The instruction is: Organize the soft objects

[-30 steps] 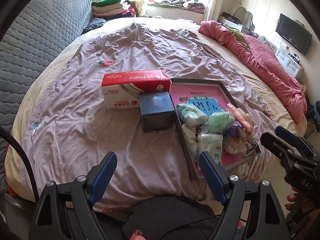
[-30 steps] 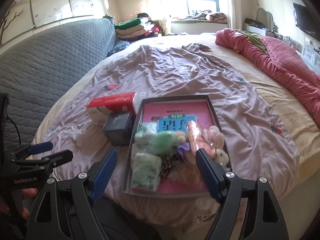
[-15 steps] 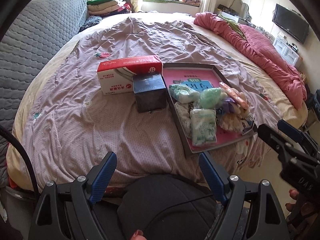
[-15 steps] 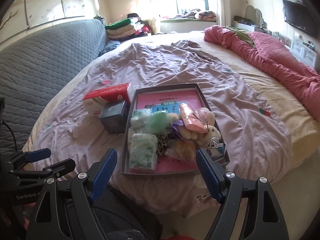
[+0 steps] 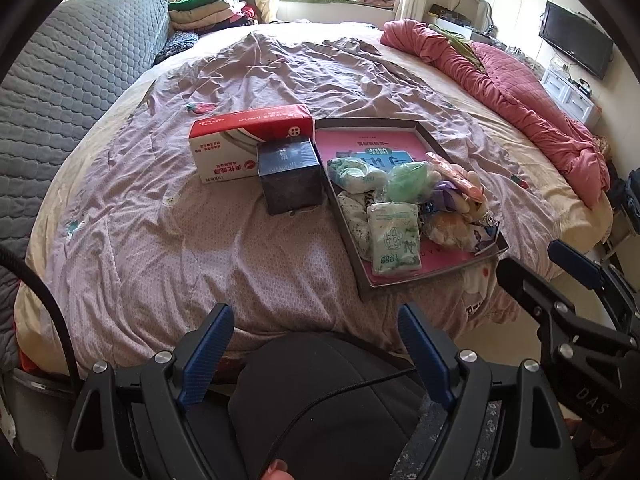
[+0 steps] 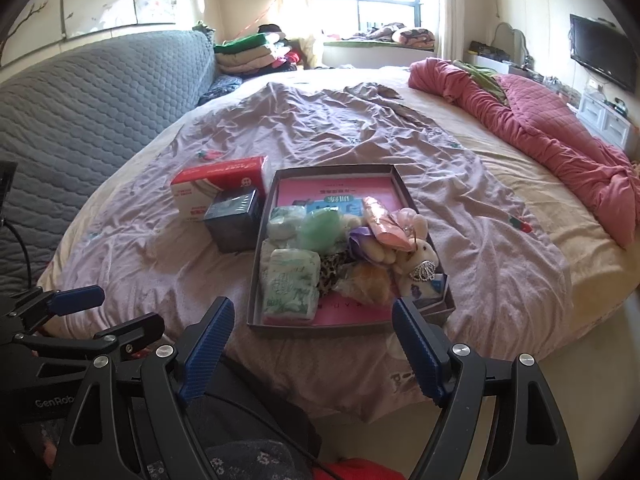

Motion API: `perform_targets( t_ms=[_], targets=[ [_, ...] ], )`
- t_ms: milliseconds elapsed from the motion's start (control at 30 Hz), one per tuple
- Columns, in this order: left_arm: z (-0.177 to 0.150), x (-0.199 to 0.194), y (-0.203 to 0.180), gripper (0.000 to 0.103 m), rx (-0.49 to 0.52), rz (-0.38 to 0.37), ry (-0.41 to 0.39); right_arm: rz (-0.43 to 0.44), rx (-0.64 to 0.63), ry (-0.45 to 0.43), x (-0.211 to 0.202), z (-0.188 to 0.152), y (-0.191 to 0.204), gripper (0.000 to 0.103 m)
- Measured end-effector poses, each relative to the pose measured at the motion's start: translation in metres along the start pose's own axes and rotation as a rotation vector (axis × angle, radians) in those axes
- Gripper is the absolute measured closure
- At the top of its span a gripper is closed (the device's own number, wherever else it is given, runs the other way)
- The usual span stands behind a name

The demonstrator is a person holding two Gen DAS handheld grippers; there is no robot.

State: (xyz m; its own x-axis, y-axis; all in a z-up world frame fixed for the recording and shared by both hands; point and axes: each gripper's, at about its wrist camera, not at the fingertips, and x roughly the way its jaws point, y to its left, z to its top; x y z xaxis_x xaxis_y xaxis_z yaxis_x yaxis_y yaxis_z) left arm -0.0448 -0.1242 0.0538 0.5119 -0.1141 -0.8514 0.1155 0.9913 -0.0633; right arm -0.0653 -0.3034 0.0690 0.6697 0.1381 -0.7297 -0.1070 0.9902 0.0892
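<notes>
Both tongs stand wide open and hold nothing: the left tongs [image 5: 316, 344] and the right tongs [image 6: 310, 340] hang over the near edge of the bed [image 6: 360, 140], above a dark lap, well short of the things.

Ahead of the right tongs lies a shallow tray [image 6: 402, 184], and the soft things sit heaped in its near half: a white-green pack [image 6: 290, 286] at the left, a green ball [image 6: 320, 230] behind it, a pink pouch [image 6: 386, 222], a plush rabbit [image 6: 418, 268] at the right, and a few more that I cannot name. Far half of the tray is bare and pink. Ahead of the left tongs, just left of the tray, stand a dark box [image 5: 290, 180] and behind it a red-white box [image 5: 248, 140], both shut as far as I can see.

I judge that this scene fits two stages: the soft things are gathered in the tray as the result, or they wait there to be sorted elsewhere, maybe into the boxes. The pictures do not settle it. Any grasp here would call for a long reach forward and a gentle closing, because the heap is loose and the pieces touch each other.
</notes>
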Motion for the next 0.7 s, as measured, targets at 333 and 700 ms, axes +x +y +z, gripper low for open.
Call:
perform_targets(
  t_ms=[333,700],
  targets=[
    [-0.0005,-0.0009,0.0033,0.019,-0.017,0.008,0.001,-0.002,-0.012,0.002,-0.0048,-0.0043,0.0051,0.021],
    [-0.0029,-0.0021,0.0049,0.019,-0.032,0.021,0.003,0.004,-0.012,0.006,-0.0040,-0.0043,0.0058,0.021]
  ],
)
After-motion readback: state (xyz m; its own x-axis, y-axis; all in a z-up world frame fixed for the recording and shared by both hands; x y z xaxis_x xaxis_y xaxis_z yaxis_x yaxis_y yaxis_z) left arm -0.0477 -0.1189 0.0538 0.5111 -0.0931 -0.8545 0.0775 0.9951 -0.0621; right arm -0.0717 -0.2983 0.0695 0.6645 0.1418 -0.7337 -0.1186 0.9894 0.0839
